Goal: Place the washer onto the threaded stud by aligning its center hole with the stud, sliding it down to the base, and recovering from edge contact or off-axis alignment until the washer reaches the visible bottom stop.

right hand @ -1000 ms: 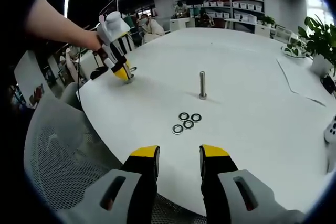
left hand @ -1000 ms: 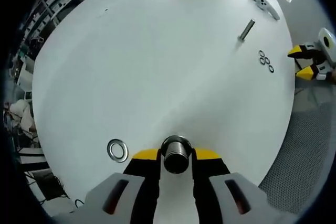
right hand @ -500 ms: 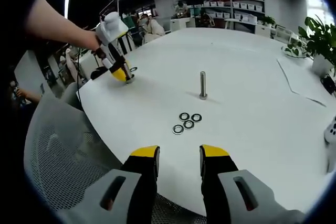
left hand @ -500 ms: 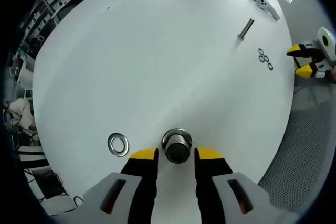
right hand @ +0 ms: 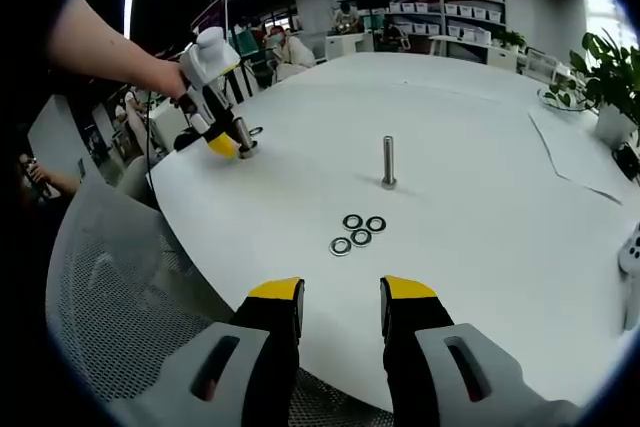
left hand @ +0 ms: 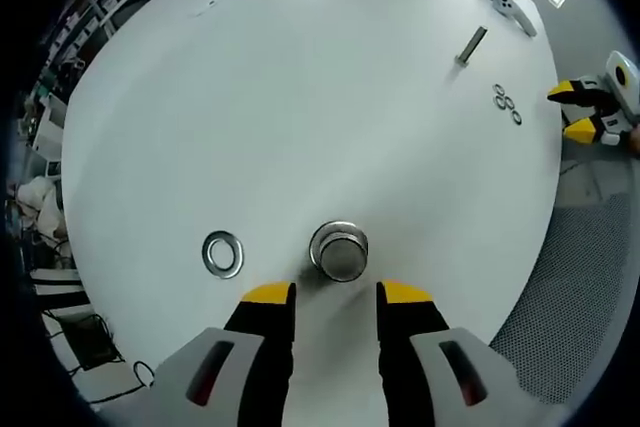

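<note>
Just then we had drawn the left gripper (left hand: 331,296) back off the large stud (left hand: 339,250), jaws apart and empty, leaving it upright at lower centre. Its washer (left hand: 222,254) lay flat just left, still unplaced. Our right gripper (right hand: 341,292) hovered open, empty.

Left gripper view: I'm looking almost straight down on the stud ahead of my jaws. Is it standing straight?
Observer: Yes. From the side, in the right gripper view, the near stud stands upright on the table, right beside the left gripper.
Operator: Is the right gripper carrying a washer?
Observer: No. The right gripper is open and empty, at the table's edge.
Operator: And the far stud?
Observer: The far stud is upright too, with three loose washers lying flat between it and the right gripper.
</note>
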